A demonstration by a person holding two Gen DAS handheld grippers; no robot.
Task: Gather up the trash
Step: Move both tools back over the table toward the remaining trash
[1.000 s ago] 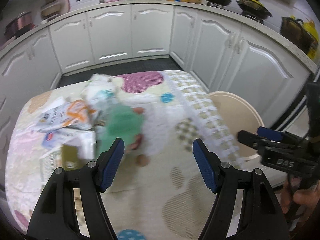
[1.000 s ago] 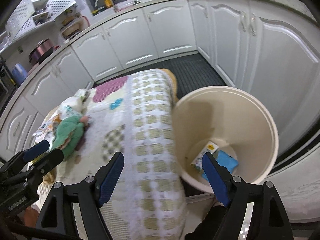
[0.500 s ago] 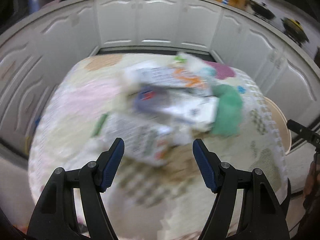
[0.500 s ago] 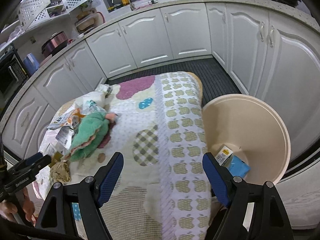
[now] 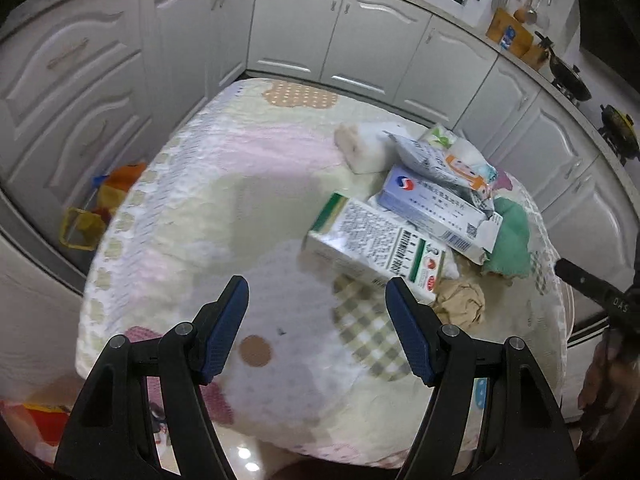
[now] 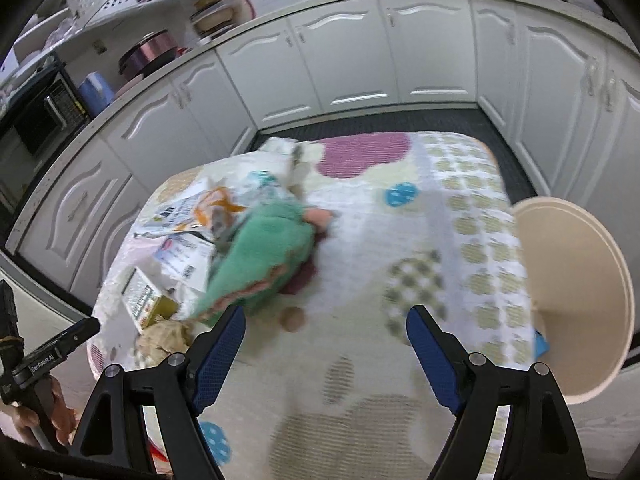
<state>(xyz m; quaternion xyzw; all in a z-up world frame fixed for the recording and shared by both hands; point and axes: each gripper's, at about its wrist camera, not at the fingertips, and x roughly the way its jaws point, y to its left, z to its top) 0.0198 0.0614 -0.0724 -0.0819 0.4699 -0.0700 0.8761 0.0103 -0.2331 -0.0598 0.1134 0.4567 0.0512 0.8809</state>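
A heap of trash lies on the quilt-covered table [image 5: 248, 208]: a green-and-white carton [image 5: 372, 250], a blue-and-white carton [image 5: 436, 206], a printed pouch [image 5: 444, 160], a crumpled brown paper ball [image 5: 460, 304] and a white tissue wad [image 5: 362, 148]. A green cloth [image 6: 264, 256] lies beside them. My left gripper [image 5: 316, 330] hangs open above the table, just short of the green-and-white carton, with nothing between its fingers. My right gripper [image 6: 324, 356] is open over the quilt, right of the green cloth. A beige bin [image 6: 576, 296] stands at the table's right edge.
White kitchen cabinets [image 5: 340, 40] ring the table. Yellow and orange items [image 5: 100, 204] lie on the floor at the left. The other gripper's tip [image 5: 592, 286] and a hand show at the right edge of the left wrist view. Pots sit on the counter.
My left gripper has swung left across the table, so the trash heap now sits to its upper right. My right gripper has moved left from the bin to over the quilt.
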